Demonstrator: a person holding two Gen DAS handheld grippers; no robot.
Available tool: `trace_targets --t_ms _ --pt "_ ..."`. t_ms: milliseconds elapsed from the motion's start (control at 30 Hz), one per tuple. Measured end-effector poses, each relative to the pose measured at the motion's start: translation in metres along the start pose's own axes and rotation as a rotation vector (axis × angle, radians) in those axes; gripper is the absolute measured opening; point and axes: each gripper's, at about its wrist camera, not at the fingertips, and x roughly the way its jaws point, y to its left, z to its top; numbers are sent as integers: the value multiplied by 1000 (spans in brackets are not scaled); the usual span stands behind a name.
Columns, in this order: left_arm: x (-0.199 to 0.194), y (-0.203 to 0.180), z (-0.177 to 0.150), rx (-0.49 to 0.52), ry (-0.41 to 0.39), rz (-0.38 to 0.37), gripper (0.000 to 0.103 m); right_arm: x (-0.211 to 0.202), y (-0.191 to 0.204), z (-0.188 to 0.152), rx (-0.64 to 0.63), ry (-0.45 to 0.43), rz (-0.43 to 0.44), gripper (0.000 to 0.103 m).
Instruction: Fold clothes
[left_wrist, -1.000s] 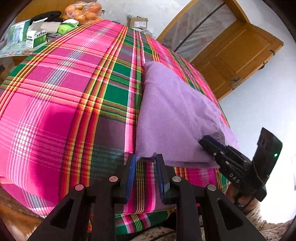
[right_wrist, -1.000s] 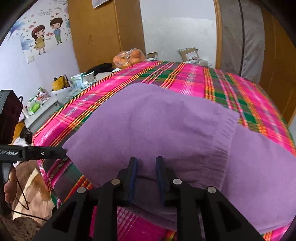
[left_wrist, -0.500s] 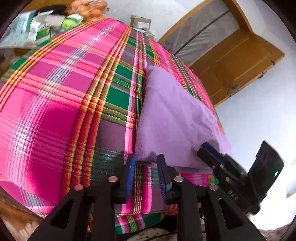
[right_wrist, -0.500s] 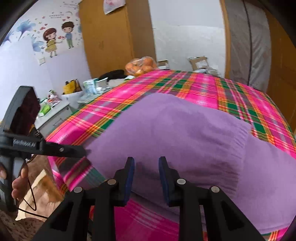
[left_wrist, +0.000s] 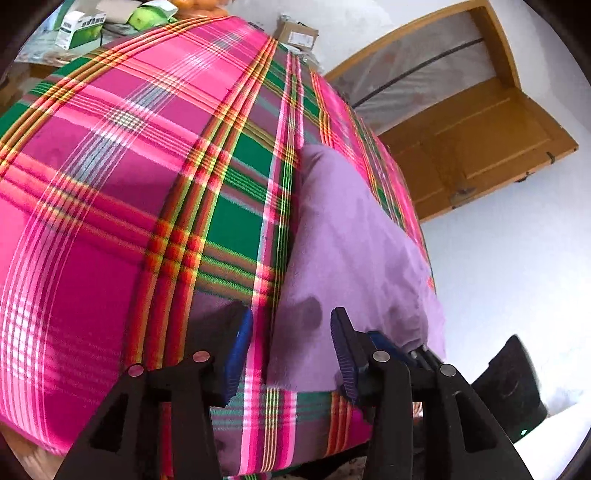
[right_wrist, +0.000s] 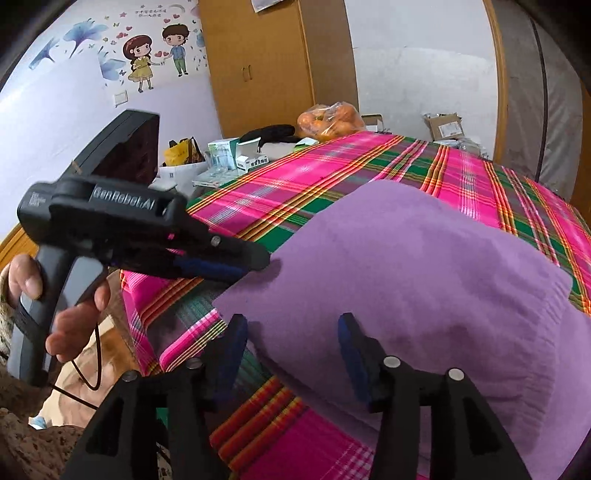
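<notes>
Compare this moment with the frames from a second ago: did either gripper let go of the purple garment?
Both did. The left gripper and the right gripper, each shut on the near edge of the purple garment a second ago, now stand open with the cloth released. The garment stays folded on the plaid cloth, in the same spot.

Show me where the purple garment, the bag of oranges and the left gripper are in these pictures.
purple garment (right_wrist: 424, 266): right wrist view, middle of its top layer.
bag of oranges (right_wrist: 330, 122): right wrist view, centre of the clear bag, beyond the far edge of the plaid cloth.
left gripper (left_wrist: 291, 350): left wrist view, gap midway between its open fingertips.
</notes>
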Motion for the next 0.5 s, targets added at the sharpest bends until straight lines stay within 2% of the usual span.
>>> trace_targets --t_ms 167,233,367,500 --pt "15 -3 5 -25 103 -90 46 3 5 2 -30 -3 -1 56" --pt "17 -9 5 -15 106 -84 46 2 9 3 -57 -14 0 56" --pt "17 -22 8 -17 114 -146 46 1 21 1 -120 -37 -35 57" --pt "16 -32 13 -19 119 -194 46 4 30 0 -169 -63 -113 57"
